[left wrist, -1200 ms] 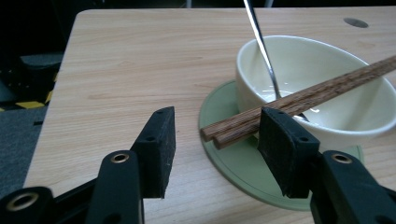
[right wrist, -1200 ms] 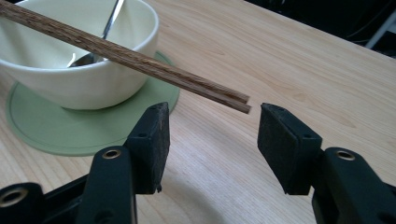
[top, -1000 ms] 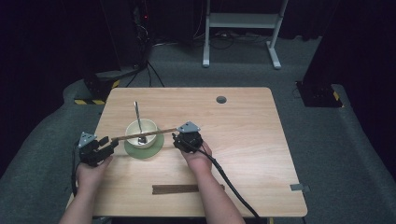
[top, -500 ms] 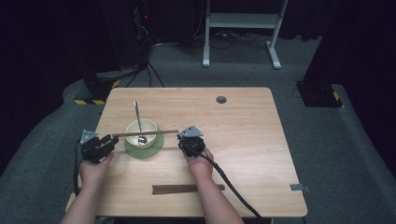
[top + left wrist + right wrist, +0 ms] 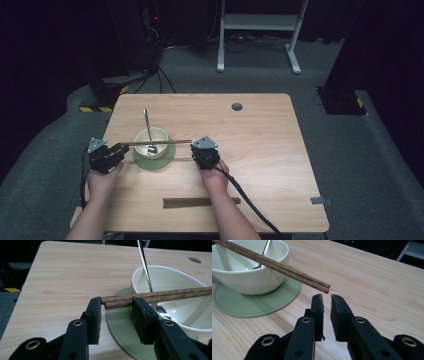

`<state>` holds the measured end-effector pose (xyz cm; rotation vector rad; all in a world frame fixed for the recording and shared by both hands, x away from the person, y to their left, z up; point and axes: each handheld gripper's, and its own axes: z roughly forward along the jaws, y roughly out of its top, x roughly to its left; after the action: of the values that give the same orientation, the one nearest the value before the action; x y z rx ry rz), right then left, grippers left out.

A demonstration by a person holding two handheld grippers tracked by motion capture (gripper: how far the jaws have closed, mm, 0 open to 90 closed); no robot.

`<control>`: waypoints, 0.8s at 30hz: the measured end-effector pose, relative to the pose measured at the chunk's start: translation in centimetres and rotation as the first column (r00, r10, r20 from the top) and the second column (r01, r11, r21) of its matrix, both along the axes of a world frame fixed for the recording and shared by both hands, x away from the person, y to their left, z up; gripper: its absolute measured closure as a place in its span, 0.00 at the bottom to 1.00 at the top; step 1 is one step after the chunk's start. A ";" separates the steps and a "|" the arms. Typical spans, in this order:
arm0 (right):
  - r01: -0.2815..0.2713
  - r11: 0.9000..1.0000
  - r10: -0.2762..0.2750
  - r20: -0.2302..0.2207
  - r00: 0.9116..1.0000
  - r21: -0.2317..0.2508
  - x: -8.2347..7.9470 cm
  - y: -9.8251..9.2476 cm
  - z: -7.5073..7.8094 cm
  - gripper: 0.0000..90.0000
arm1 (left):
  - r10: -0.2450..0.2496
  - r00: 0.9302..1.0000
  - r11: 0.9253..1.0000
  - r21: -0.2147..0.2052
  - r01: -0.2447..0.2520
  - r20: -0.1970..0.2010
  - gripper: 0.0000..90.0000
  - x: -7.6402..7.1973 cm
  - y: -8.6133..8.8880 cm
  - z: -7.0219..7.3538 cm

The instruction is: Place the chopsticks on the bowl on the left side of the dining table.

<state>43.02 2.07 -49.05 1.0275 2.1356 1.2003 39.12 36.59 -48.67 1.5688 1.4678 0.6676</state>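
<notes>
A pair of wooden chopsticks [image 5: 155, 296] is laid across the rim of a cream bowl [image 5: 175, 287], which is set on a green saucer [image 5: 257, 303] on the bench [image 5: 260, 130]. One end of the pair is seen between the jaws of the left gripper [image 5: 116, 308]; these have just been closing, but a gap is left at each pad, so nothing is gripped. The other end is found just above and ahead of the right gripper [image 5: 326, 301], whose jaws have just been drawn nearly together, empty. A metal spoon [image 5: 145, 267] is leaned inside the bowl. Behind the right gripper, nearer the person, a second pair of chopsticks [image 5: 200, 202] is laid flat.
</notes>
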 end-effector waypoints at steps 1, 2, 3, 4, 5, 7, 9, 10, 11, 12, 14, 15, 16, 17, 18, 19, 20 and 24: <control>0.000 1.000 0.000 0.000 1.000 0.000 0.0 0.0 0.0 0.91 | -0.004 1.000 1.000 0.005 0.004 -0.002 0.67 0.0 0.0 0.0; -0.003 1.000 0.003 0.001 1.000 -0.008 0.0 0.0 0.0 0.92 | -0.007 1.000 1.000 0.009 0.007 0.000 0.66 0.0 -0.1 0.0; -0.003 1.000 0.003 0.001 1.000 -0.008 0.0 0.0 0.0 0.92 | -0.008 1.000 1.000 0.012 0.008 0.002 0.66 0.0 -0.1 0.0; -0.004 1.000 0.004 0.003 1.000 -0.008 0.1 0.0 0.0 0.93 | -0.007 1.000 1.000 0.007 0.007 0.003 0.66 0.0 -0.1 0.0; -0.006 1.000 0.006 0.011 1.000 -0.012 0.2 0.0 -0.1 0.93 | -0.007 1.000 1.000 0.012 0.006 0.003 0.65 0.0 0.0 0.0; -0.003 1.000 0.003 0.007 1.000 -0.011 0.1 0.1 -0.1 0.93 | -0.004 1.000 1.000 0.012 0.004 0.001 0.64 -0.1 0.0 0.0; -0.005 1.000 0.005 0.009 1.000 -0.010 0.2 0.1 -0.1 0.93 | -0.003 1.000 1.000 0.008 0.003 0.003 0.63 -0.1 0.0 0.0; -0.003 1.000 0.004 0.008 1.000 -0.011 0.2 0.1 -0.1 0.93 | -0.002 1.000 1.000 0.012 0.002 -0.001 0.62 -0.2 0.1 0.0; -0.003 1.000 0.004 0.008 1.000 -0.011 0.2 0.1 -0.1 0.93 | 0.000 1.000 1.000 0.021 0.000 -0.004 0.62 -0.2 0.1 0.0; 0.001 1.000 -0.001 0.003 1.000 -0.006 0.2 0.2 -0.1 0.92 | 0.001 1.000 1.000 0.025 -0.001 -0.006 0.62 -0.2 0.2 0.0; 0.008 1.000 -0.008 0.013 1.000 -0.006 0.3 0.2 0.0 0.91 | 0.001 1.000 1.000 0.028 0.000 -0.011 0.62 -0.2 0.3 -0.1; 0.018 1.000 -0.018 -0.002 1.000 0.004 0.2 0.3 0.0 0.91 | 0.006 1.000 1.000 0.026 -0.005 -0.015 0.62 -0.2 0.3 -0.2; 0.017 1.000 -0.017 0.000 1.000 0.000 0.3 0.3 0.0 0.91 | 0.010 1.000 1.000 0.026 -0.009 -0.016 0.62 -0.2 0.3 -0.2; 0.010 1.000 -0.010 0.008 1.000 -0.007 0.4 0.2 0.0 0.90 | 0.010 1.000 1.000 0.026 -0.010 -0.014 0.63 -0.2 0.3 -0.2; 0.018 1.000 -0.018 -0.011 1.000 0.004 0.3 0.4 0.0 0.90 | 0.012 1.000 1.000 0.027 -0.011 -0.016 0.63 -0.2 0.4 -0.2; 0.011 1.000 -0.011 0.004 1.000 -0.012 0.4 0.3 0.0 0.90 | 0.014 1.000 0.999 0.029 -0.014 -0.015 0.63 -0.2 0.4 -0.2; 0.012 1.000 -0.012 0.004 1.000 -0.013 0.5 0.3 0.0 0.90 | 0.021 1.000 0.999 0.027 -0.020 -0.017 0.63 -0.2 0.4 -0.2; 0.021 1.000 -0.021 0.002 1.000 0.003 0.6 0.4 -0.1 0.90 | 0.026 0.999 0.999 0.027 -0.025 -0.020 0.64 -0.1 0.5 -0.3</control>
<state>43.64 2.48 -49.11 1.0476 2.1170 1.1948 39.01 37.11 -48.99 1.5833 1.5015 0.6905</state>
